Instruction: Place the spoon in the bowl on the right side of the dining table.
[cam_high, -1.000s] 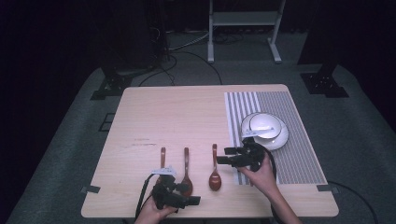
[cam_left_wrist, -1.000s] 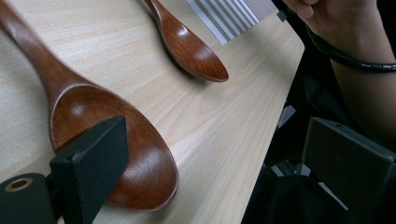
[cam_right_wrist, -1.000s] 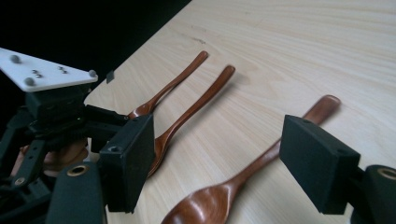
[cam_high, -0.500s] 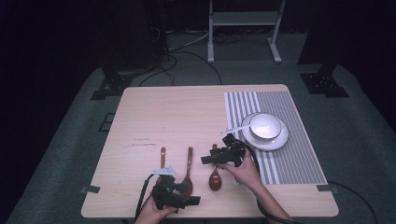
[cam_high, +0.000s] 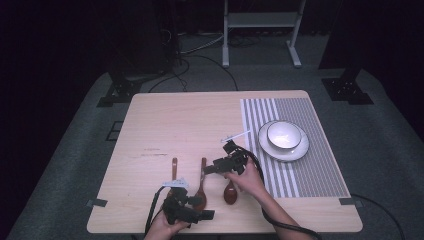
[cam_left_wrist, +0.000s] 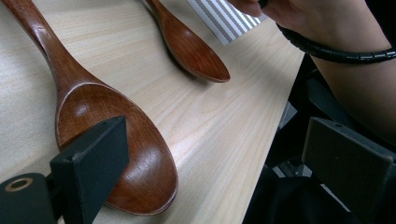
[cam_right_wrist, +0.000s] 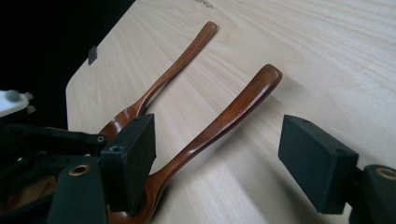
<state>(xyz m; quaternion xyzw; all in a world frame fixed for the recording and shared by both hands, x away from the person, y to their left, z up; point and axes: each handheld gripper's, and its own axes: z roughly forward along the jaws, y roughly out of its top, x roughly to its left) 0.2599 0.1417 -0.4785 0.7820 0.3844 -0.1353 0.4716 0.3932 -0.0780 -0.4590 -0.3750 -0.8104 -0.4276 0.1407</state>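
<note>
1. High view first: your right claw (cam_high: 209, 170) has come across from the striped mat (cam_high: 300, 165), where it hung beside the bowl (cam_high: 283, 134) a second ago, and now sits over the handle of the middle spoon (cam_high: 201, 186).
2. The bowl rests on its plate (cam_high: 302, 148), both on the mat, well apart from your right claw now. Nothing there looks disturbed.
3. Three wooden spoons lie in a row near the front edge of the desk (cam_high: 190, 120): the left spoon (cam_high: 174, 167), the middle spoon, and the right spoon (cam_high: 230, 192), whose handle is hidden under your right hand (cam_high: 247, 177).
4. Right gripper view: your claw's jaws stand wide apart and empty, with the middle spoon's handle (cam_right_wrist: 224, 116) running up between them and the left spoon's handle (cam_right_wrist: 177, 60) off to one side.
5. Your left claw (cam_high: 207, 215) has barely moved. It rests low at the front edge, by the bowl end of the middle spoon.
6. Left gripper view: its jaws are spread wide and hold nothing, one of them in front of the middle spoon's bowl (cam_left_wrist: 135, 140), the other out past the desk edge. The right spoon's bowl (cam_left_wrist: 196, 51) lies just beyond.
7. My read: that shift away from the mat means you're lining up on the middle spoon. No spoon is lifted yet, so any pick is yet to be made.
</note>
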